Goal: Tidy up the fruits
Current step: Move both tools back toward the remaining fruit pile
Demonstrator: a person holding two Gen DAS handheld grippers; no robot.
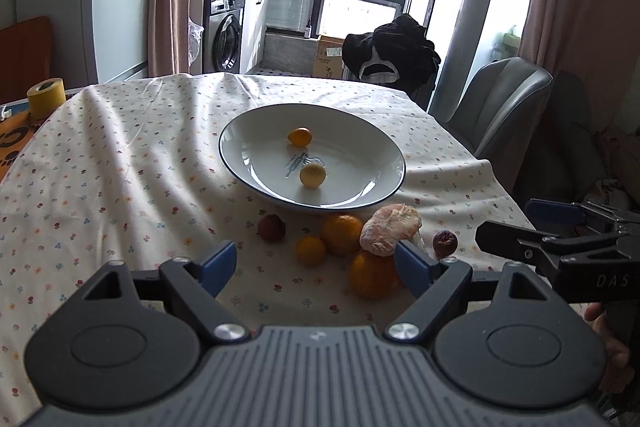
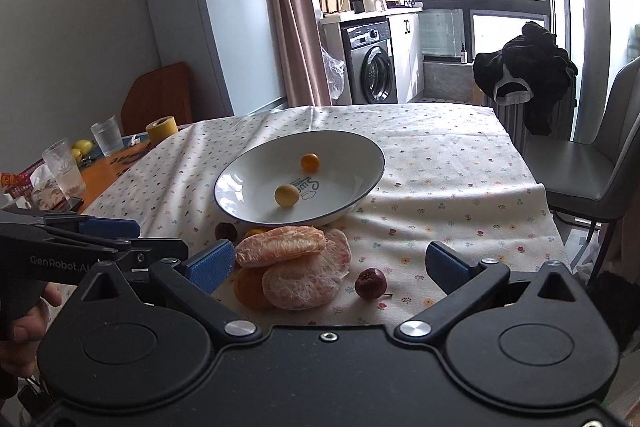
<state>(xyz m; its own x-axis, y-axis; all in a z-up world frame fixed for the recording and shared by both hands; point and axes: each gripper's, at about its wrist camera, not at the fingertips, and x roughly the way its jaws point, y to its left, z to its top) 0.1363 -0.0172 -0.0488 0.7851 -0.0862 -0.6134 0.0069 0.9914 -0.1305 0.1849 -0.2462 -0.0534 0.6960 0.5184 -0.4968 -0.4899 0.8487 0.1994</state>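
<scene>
A white plate (image 1: 248,131) with a dark rim sits mid-table and holds a small orange kumquat (image 1: 299,137) and a pale yellow one (image 1: 313,175). In front of it lie two oranges (image 1: 342,233) (image 1: 372,277), a small kumquat (image 1: 310,249), peeled pomelo segments (image 1: 390,229) (image 2: 298,267), a reddish lychee (image 1: 271,227) and a dark wrinkled fruit (image 1: 445,242) (image 2: 371,283). My left gripper (image 1: 316,269) is open, low over the cloth just short of the fruit pile. My right gripper (image 2: 334,267) is open too, its fingers either side of the pomelo segments and the dark fruit.
A floral tablecloth (image 1: 120,167) covers the table. At the left edge are a yellow tape roll (image 1: 46,97), glasses (image 2: 106,135) and clutter. A grey chair (image 1: 500,99) stands at the right, and a chair draped in dark clothes (image 1: 390,55) behind the table.
</scene>
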